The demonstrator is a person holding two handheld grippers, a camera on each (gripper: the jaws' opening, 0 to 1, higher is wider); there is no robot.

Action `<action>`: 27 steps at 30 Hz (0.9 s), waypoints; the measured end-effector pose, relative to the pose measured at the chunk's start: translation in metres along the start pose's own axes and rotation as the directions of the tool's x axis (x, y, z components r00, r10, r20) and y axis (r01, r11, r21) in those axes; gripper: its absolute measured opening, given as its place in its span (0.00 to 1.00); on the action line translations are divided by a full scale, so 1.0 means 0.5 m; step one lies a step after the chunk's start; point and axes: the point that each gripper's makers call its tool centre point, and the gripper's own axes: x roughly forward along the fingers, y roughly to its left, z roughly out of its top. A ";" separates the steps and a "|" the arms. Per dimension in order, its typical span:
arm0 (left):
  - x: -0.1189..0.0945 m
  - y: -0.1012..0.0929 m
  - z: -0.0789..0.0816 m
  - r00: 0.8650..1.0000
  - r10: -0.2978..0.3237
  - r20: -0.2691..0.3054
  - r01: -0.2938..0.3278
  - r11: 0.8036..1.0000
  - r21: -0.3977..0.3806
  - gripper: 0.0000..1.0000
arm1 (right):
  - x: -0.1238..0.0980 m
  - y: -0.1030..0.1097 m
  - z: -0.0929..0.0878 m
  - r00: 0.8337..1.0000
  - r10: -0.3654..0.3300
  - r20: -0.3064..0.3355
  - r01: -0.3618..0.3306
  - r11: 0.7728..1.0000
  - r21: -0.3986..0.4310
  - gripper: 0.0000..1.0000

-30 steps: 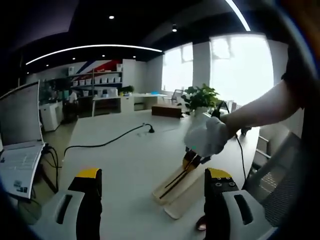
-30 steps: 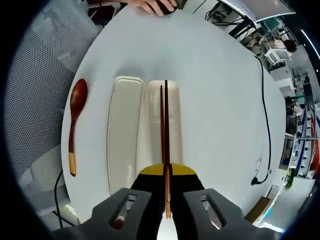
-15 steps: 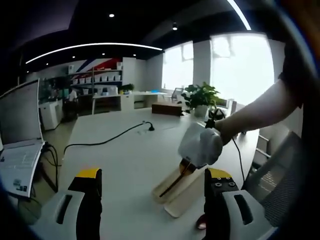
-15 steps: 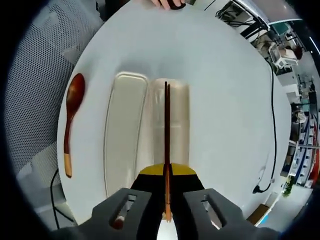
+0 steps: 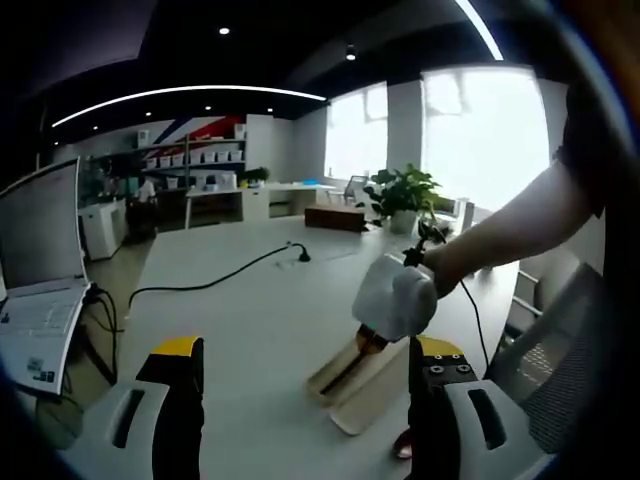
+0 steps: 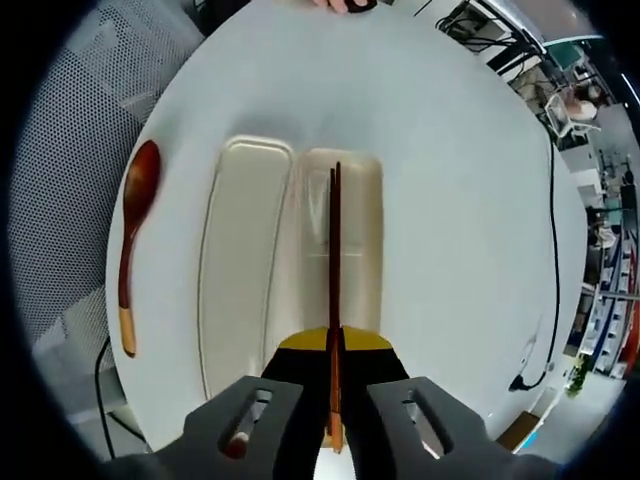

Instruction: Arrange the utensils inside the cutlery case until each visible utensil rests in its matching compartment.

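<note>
The two-part beige cutlery case [image 6: 245, 262] lies on the white table, a shallow tray on the left and a second tray [image 6: 360, 240] on the right. My right gripper [image 6: 333, 400] is shut on a pair of dark wooden chopsticks [image 6: 334, 260], which point lengthwise over the right tray. A reddish wooden spoon [image 6: 133, 240] lies on the table left of the case. In the left gripper view my left gripper [image 5: 307, 400] stands open above the table. There the right gripper [image 5: 393, 296], in white wrapping, hangs over the case [image 5: 345, 392] with the chopsticks [image 5: 352, 362].
A laptop [image 5: 40, 270] stands at the left and a black cable [image 5: 210, 285] runs across the table. A potted plant [image 5: 400, 195] is at the far end. A mesh chair [image 6: 70, 130] sits by the table edge near the spoon.
The right gripper has carried the chopsticks forward and lower along the right tray. The left gripper has stayed where it was, open.
</note>
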 end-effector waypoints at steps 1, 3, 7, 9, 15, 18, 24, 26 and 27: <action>0.000 0.001 0.000 1.000 0.001 0.000 -0.001 1.000 -0.001 0.87 | 0.001 0.000 0.001 1.000 0.000 0.001 0.000 1.000 -0.002 0.00; -0.001 0.002 0.001 1.000 0.004 0.003 -0.004 1.000 -0.002 0.87 | 0.005 0.003 0.001 1.000 0.005 -0.001 -0.005 1.000 -0.005 0.00; -0.002 0.004 0.003 1.000 0.006 0.007 -0.006 1.000 -0.005 0.87 | 0.005 -0.002 0.006 1.000 0.001 0.004 -0.001 1.000 -0.004 0.00; -0.002 0.003 0.003 1.000 0.004 0.007 -0.004 1.000 -0.004 0.87 | 0.005 -0.005 0.009 1.000 -0.001 0.008 0.001 1.000 -0.009 0.00; -0.002 0.005 0.003 1.000 0.004 0.007 -0.003 1.000 -0.006 0.87 | 0.011 -0.008 0.011 1.000 -0.001 0.005 0.001 1.000 -0.016 0.00; -0.003 0.007 0.004 1.000 0.006 0.009 -0.006 1.000 -0.012 0.87 | 0.013 -0.011 0.012 1.000 -0.001 0.008 0.001 1.000 -0.013 0.00; -0.002 0.006 0.003 1.000 0.004 0.005 -0.004 1.000 -0.009 0.87 | 0.017 -0.016 0.013 1.000 -0.003 0.013 0.003 1.000 -0.007 0.00; -0.002 0.007 0.004 1.000 0.005 0.006 -0.005 1.000 -0.009 0.87 | 0.019 -0.018 0.013 1.000 -0.005 0.014 0.006 1.000 -0.007 0.00; -0.002 0.007 0.004 1.000 0.005 0.006 -0.005 1.000 -0.010 0.87 | 0.019 -0.019 0.013 1.000 -0.006 0.015 0.006 1.000 -0.006 0.00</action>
